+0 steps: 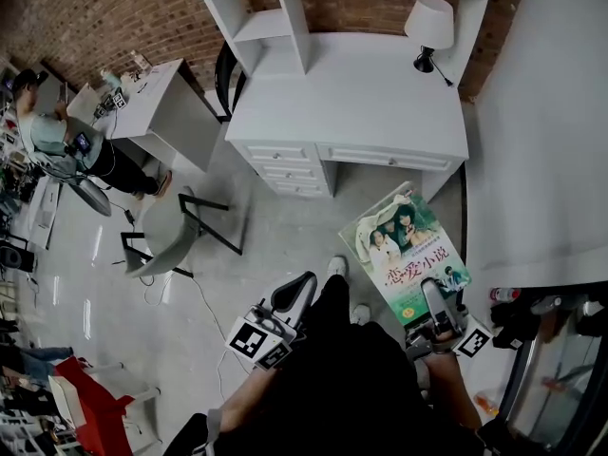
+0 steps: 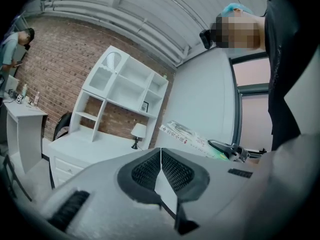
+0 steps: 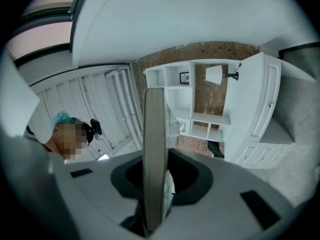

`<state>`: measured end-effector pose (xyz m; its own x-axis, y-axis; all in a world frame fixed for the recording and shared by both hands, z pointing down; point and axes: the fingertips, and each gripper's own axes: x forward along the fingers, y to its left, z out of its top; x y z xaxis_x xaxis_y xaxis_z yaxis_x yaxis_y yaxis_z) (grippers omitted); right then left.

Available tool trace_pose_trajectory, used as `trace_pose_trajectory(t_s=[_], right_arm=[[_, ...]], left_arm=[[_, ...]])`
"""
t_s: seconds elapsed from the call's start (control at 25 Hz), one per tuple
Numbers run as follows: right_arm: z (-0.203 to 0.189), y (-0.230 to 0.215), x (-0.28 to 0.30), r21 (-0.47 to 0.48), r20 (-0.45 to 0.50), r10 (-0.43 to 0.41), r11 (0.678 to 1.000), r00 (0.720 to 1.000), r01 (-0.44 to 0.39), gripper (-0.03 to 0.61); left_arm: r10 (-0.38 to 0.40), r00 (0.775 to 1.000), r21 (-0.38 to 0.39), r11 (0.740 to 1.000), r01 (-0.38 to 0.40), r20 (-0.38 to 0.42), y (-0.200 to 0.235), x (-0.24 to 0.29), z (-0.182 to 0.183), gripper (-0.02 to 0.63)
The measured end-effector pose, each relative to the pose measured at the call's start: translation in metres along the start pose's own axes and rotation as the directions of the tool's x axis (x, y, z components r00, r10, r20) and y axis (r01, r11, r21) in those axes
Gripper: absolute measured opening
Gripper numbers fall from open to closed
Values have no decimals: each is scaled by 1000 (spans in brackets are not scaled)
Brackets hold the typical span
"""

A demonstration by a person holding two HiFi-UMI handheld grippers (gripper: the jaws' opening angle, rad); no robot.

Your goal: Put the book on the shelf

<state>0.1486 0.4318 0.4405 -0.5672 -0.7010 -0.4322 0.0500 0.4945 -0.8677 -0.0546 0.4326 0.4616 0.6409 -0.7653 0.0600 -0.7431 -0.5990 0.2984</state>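
Note:
The book (image 1: 404, 247), with a green cover showing people and red characters, is held flat in front of me above the floor. My right gripper (image 1: 435, 310) is shut on its near edge. In the right gripper view the book (image 3: 154, 149) stands edge-on between the jaws of the right gripper (image 3: 155, 186). My left gripper (image 1: 293, 297) hangs lower left, shut and empty; its pads (image 2: 172, 170) meet in the left gripper view. The white shelf unit (image 1: 285, 12) stands on the white desk (image 1: 351, 93) ahead, its compartments (image 2: 125, 86) bare apart from a small frame.
A white table lamp (image 1: 427, 25) stands at the desk's back right. A grey chair (image 1: 163, 234) is on the floor at left, beside another white table (image 1: 152, 98) and a person (image 1: 52, 136). A white wall panel (image 1: 541, 131) runs along the right.

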Motion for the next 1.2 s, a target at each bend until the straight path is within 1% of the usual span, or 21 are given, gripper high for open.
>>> trace_pose_trajectory(t_s=[0.16,0.24,0.4,0.6,0.76,0.96,1.08,1.2], right_arm=[[1,-11,12,-5,-13,-16,1000,1000,16,80],[4,-16,18,-10,-15,-24,1000,1000,24,80],[15,-29,48,-8,-10,-24,1000,1000,24,80],[32,-55,84,17,-1,-35,999,999,35,80],[42,-70,106,28,-1,-46,999,999,47,80],[52,-102,155,47,5,-53,998,999,53,80],[54,-106,163,56,22,-57,997,998,56,80],[57,-106,169,59,47,-63,996,997,60,80]], left_arm=[[14,1000,18,1000,-14,1,23,6,-8,18],[11,1000,24,1000,-11,-12,32,14,-11,18],[-18,1000,29,999,18,-5,54,42,4,18],[-2,1000,-2,1000,2,-11,88,73,15,18],[-16,1000,-16,1000,16,2,106,93,24,18],[-2,1000,-3,1000,2,-23,158,116,28,18],[-1,1000,-21,1000,1,-26,166,117,28,18],[-22,999,-32,999,21,-30,170,122,28,18]])
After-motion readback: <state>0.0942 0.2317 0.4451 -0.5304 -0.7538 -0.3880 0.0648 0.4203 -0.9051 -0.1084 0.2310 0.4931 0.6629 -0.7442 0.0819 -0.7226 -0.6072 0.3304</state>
